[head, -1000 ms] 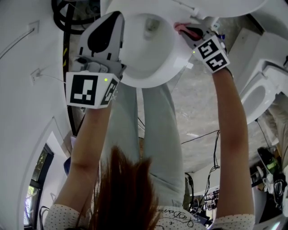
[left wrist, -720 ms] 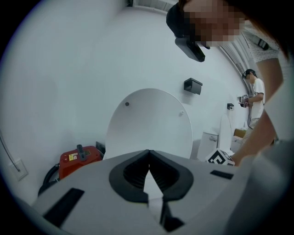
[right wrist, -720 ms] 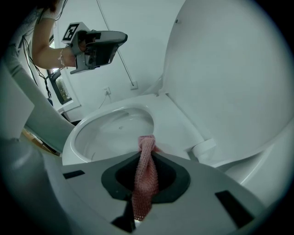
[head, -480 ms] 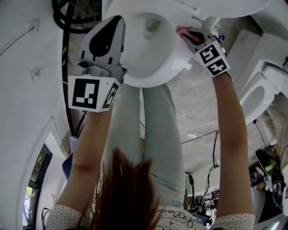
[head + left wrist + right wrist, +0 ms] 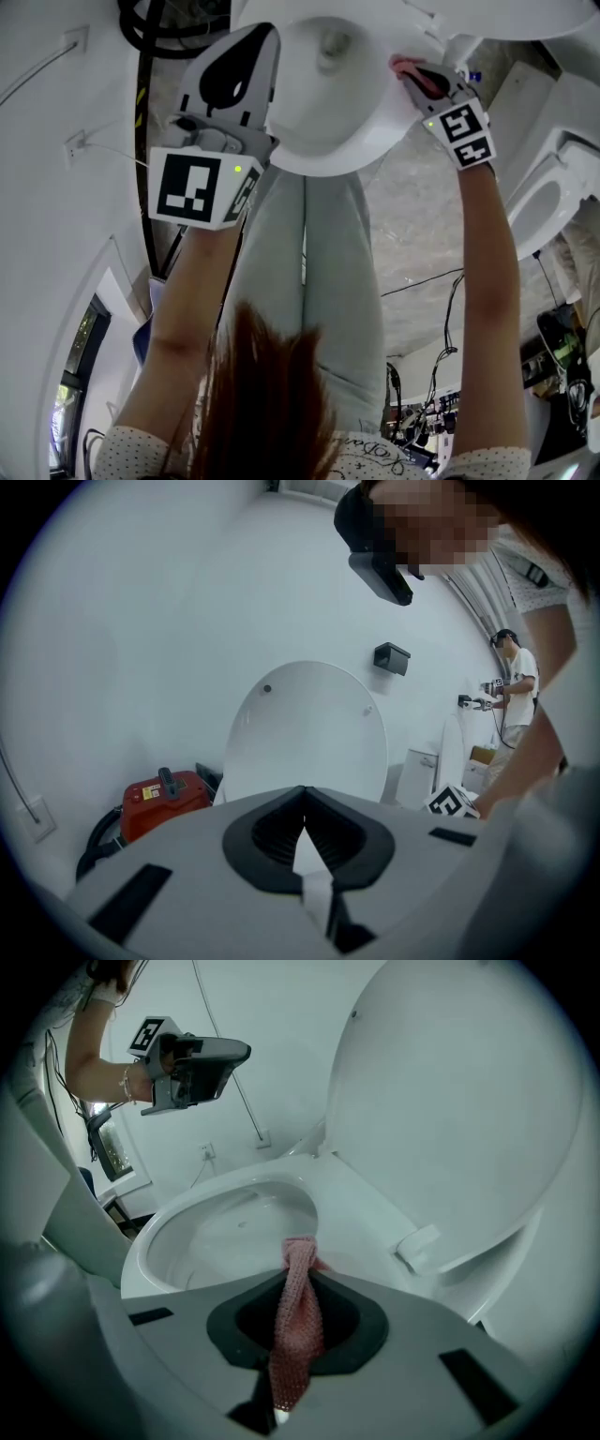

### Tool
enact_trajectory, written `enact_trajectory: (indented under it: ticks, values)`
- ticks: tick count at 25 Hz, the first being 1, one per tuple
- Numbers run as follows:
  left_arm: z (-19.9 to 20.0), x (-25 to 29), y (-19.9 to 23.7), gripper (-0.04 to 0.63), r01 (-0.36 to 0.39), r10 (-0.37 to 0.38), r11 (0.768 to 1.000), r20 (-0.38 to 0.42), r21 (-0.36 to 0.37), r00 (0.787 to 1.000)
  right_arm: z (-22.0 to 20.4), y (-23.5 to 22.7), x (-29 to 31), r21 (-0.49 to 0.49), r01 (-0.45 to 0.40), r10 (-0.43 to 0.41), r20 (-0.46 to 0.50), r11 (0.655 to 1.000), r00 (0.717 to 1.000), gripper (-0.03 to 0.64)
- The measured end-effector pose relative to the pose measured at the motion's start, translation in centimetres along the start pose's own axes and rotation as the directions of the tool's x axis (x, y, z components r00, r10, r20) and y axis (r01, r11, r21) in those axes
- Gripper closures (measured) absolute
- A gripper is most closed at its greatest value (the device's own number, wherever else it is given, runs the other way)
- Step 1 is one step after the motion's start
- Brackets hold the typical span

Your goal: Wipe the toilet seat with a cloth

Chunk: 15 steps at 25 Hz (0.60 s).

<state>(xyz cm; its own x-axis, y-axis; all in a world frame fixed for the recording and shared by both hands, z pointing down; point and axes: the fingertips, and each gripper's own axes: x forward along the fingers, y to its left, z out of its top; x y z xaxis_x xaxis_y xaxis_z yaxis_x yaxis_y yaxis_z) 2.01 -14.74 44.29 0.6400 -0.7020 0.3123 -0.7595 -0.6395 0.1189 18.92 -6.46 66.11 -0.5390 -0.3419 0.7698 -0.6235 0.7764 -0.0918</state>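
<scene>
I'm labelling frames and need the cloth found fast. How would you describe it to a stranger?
Find the white toilet with its lid raised. Over its seat is the right gripper, jaws shut on the cloth: a narrow pink knitted strip, the only pink thing amid white porcelain.

The cloth (image 5: 298, 1316) is a pink knitted fabric with a rough, open weave. The toilet seat (image 5: 366, 1232) and the lid (image 5: 459, 1101) look like smooth, glossy white plastic. The left gripper (image 5: 303, 799) has a matt grey plastic shell, and its pads (image 5: 272, 834) are black and ribbed. The floor (image 5: 412, 216) looks like dull, mottled grey stone.
</scene>
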Motion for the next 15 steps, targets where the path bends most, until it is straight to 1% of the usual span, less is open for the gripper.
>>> enact_trajectory:
  ticks: [10, 15]
  values:
    - [-0.3, -1.7, 1.0, 0.592, 0.016, -0.016, 1.0, 0.005, -0.014, 1.0, -0.9, 1.8, -0.2, 0.04, 0.032, -0.032, -0.008, 0.999, 0.999, 0.572]
    - [-0.5, -2.2, 1.3, 0.592, 0.033, -0.033, 0.999, 0.003, -0.009, 0.999, -1.2, 2.3, -0.3, 0.086, 0.074, -0.077, 0.037, 0.994, 0.996, 0.572]
